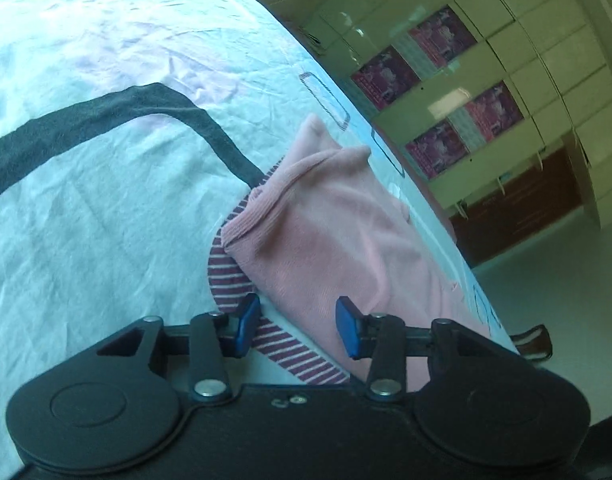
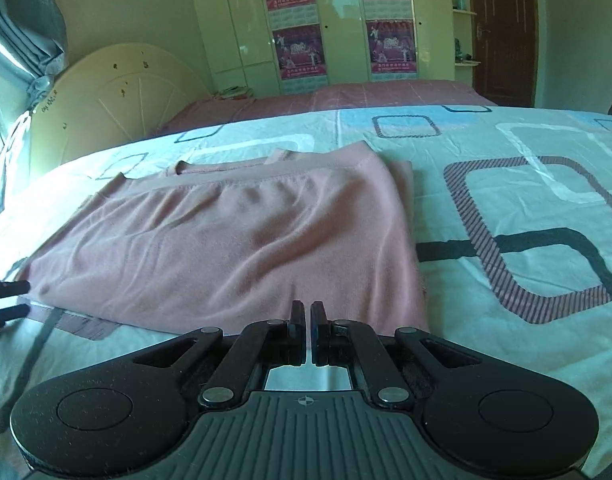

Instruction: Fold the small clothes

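Bedsheet point(image 2: 486, 200), patterned. Pink top point(image 2: 234, 240), folded, is laid at 12 o'clock of right gripper point(image 2: 308, 330), fingers closed, empty. Left gripper point(image 1: 298, 328) is held agape at its edge. Judged soft, light; corners are best pinched.

My left tool point(image 1: 298, 324) hangs low with its blue-padded fingers point(image 1: 348, 330) spread wide apart. My right tool point(image 2: 308, 332) sits level, its two fingers drawn together with only a thin slit between them.
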